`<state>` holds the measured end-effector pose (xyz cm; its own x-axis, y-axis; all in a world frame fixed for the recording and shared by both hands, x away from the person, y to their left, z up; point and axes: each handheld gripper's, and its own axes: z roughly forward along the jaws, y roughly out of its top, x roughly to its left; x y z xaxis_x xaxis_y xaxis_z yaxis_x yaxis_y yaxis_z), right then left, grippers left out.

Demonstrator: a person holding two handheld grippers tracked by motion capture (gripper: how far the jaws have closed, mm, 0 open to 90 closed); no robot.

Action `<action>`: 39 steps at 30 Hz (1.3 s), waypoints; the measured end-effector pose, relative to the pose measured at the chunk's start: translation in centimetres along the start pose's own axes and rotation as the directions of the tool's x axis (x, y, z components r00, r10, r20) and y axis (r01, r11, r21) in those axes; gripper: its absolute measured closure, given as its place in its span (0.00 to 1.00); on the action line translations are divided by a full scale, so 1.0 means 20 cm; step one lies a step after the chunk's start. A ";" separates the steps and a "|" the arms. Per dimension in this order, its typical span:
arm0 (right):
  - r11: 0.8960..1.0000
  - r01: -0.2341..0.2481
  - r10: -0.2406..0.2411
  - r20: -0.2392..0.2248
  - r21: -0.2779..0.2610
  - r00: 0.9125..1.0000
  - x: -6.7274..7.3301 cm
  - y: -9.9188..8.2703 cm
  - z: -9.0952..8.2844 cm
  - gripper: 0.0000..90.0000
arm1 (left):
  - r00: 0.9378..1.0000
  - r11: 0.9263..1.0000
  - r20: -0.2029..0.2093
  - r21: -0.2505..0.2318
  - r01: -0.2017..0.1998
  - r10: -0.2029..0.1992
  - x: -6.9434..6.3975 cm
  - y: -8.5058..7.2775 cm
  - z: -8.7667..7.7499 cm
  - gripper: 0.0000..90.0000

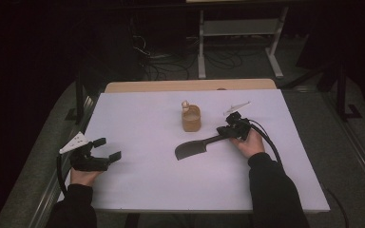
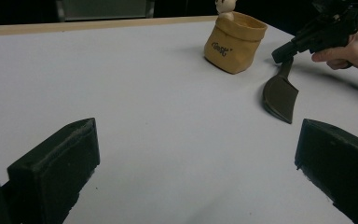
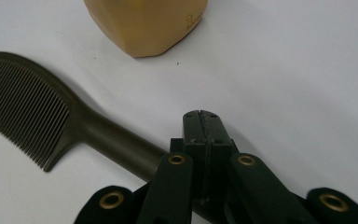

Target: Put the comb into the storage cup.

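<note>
A dark comb (image 1: 192, 149) (image 2: 279, 95) (image 3: 28, 107) lies flat on the white table (image 1: 147, 180), its toothed head pointing left. My right gripper (image 1: 222, 131) (image 2: 282, 53) (image 3: 200, 115) is shut, jaws pressed together, right over the end of the comb's handle; the handle runs under the jaws, not between them. A tan pouch (image 1: 191, 118) (image 2: 235, 44) (image 3: 144, 23) stands upright just beyond the comb, with a small pale figure (image 1: 185, 104) in it. My left gripper (image 1: 108, 148) (image 2: 196, 154) rests open at the table's left, nothing between its jaws.
A wooden tabletop edge (image 1: 190, 85) shows behind the white surface. Beyond it stand a metal frame (image 1: 237, 42) and cables on the dark floor. A person's sleeves come in from the bottom edge.
</note>
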<state>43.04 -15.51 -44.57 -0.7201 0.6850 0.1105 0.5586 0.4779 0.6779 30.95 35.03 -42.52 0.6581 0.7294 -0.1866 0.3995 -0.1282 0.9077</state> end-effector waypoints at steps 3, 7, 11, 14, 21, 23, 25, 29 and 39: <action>1.000 0.001 -0.001 -0.007 -0.001 1.000 0.01 -0.01 -0.01 0.99 | 1.000 1.000 0.000 0.000 0.001 -0.001 0.00 0.00 0.00 0.00; 1.000 0.008 -0.008 -0.015 0.013 1.000 0.02 -0.03 0.00 0.99 | 1.000 1.000 0.000 0.002 0.000 0.000 0.00 0.00 0.00 0.00; 1.000 0.009 -0.009 -0.017 0.007 1.000 0.03 -0.04 -0.01 0.99 | 1.000 1.000 -0.001 0.001 0.001 -0.001 0.00 0.00 0.00 0.00; 1.000 0.012 -0.012 -0.014 0.012 1.000 0.03 -0.05 -0.02 0.99 | 1.000 1.000 0.000 0.002 0.001 -0.001 0.00 0.00 0.00 0.00; 1.000 0.008 -0.008 -0.008 0.005 1.000 0.04 -0.07 -0.05 0.99 | 1.000 1.000 0.001 -0.003 0.000 0.000 0.00 0.00 0.00 0.00; 1.000 0.010 -0.010 -0.008 0.005 1.000 0.04 -0.07 -0.06 0.99 | 1.000 1.000 0.002 -0.003 0.001 -0.001 0.00 0.00 0.00 0.00; 1.000 0.010 -0.010 -0.005 0.005 1.000 0.04 -0.08 -0.07 0.99 | 1.000 1.000 0.002 -0.002 0.001 -0.001 0.00 0.00 0.00 0.00; 1.000 0.005 -0.005 -0.009 0.013 1.000 0.05 -0.09 -0.08 0.99 | 1.000 1.000 0.001 -0.001 0.002 -0.002 0.00 0.00 0.00 0.00; 1.000 0.000 0.000 -0.020 0.019 1.000 0.06 -0.10 -0.10 0.98 | 1.000 1.000 0.003 -0.005 0.003 -0.003 0.00 0.00 0.00 0.00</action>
<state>40.24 -16.74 -44.45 -0.7283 0.6737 0.1255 0.5662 0.4883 0.6641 30.93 35.03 -42.50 0.6589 0.7276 -0.1908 0.3984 -0.1223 0.9090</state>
